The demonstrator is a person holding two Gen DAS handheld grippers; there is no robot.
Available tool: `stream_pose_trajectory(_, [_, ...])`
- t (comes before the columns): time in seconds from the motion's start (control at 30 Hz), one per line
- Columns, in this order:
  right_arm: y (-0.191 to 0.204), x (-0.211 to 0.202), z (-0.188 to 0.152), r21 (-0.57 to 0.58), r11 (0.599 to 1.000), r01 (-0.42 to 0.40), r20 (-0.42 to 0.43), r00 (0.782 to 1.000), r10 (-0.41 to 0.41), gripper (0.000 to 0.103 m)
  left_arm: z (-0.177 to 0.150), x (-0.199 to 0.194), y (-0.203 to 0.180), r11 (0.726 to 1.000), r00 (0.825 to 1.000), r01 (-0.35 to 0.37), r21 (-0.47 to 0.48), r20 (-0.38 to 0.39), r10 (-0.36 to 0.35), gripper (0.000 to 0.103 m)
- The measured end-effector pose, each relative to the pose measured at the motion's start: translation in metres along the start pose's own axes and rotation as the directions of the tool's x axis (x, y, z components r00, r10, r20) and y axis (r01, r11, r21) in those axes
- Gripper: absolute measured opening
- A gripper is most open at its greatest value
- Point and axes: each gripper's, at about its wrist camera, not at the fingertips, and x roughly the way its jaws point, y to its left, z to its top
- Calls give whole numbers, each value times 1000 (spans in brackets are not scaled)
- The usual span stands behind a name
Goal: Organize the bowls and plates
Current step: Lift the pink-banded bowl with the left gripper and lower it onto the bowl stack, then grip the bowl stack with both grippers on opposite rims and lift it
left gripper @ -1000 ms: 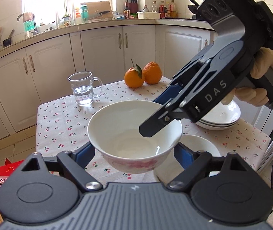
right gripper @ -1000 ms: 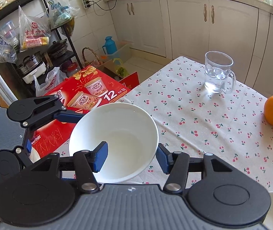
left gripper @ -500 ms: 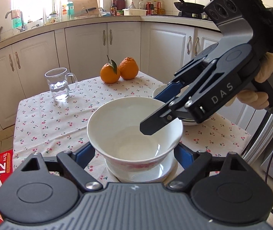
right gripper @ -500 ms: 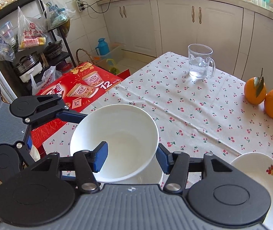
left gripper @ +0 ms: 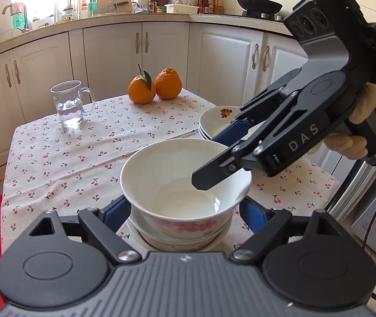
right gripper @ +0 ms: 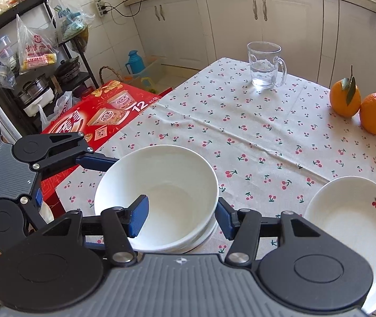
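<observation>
A white bowl with pink flowers (left gripper: 185, 185) rests nested in another bowl (left gripper: 177, 240) at the table's near edge. My left gripper (left gripper: 185, 211) straddles the bowl's base with its blue pads at both sides; contact is not clear. My right gripper (right gripper: 180, 216) has one pad inside the bowl (right gripper: 156, 185) and one outside its rim, with a gap at the wall. A stack of white plates (left gripper: 219, 124) with a fruit motif stands to the right, also shown in the right wrist view (right gripper: 351, 227).
A glass mug of water (left gripper: 70, 104) and two oranges (left gripper: 155, 87) stand at the far side of the cherry-print tablecloth (left gripper: 69, 153). A red carton (right gripper: 100, 116) lies on the floor to the left. Kitchen cabinets surround the table.
The flowered bowl has come down over the lower bowl and now sits nested in it. Both grippers moved with it towards the plate stack.
</observation>
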Motion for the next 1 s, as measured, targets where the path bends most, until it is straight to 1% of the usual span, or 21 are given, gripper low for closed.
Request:
stream_pose_trajectory(0.47, [0, 13, 1, -4, 1000, 9, -16, 1000, -9, 61, -3, 11, 6, 1000, 999, -1, 1, -40, 1, 89])
stream_pose_trajectory(0.77, [-1, 16, 0, -4, 1000, 6, -25, 1000, -6, 62, -2, 14, 8, 1000, 998, 19, -3, -54, -19, 91])
stream_pose_trajectory(0.87, [1, 16, -1, -13, 1000, 4, -17, 1000, -4, 70, -2, 13, 8, 1000, 998, 20, 7, -53, -20, 92])
stream_pose_trajectory(0.93, [3, 14, -2, -23, 1000, 2, 1, 1000, -2, 84, -2, 11, 7, 1000, 999, 20, 16, -50, -19, 94])
stream_pose_trajectory(1.0, [5, 11, -1, -34, 999, 3, 18, 1000, -2, 91, -2, 8, 7, 999, 998, 30, 17, -52, -29, 95])
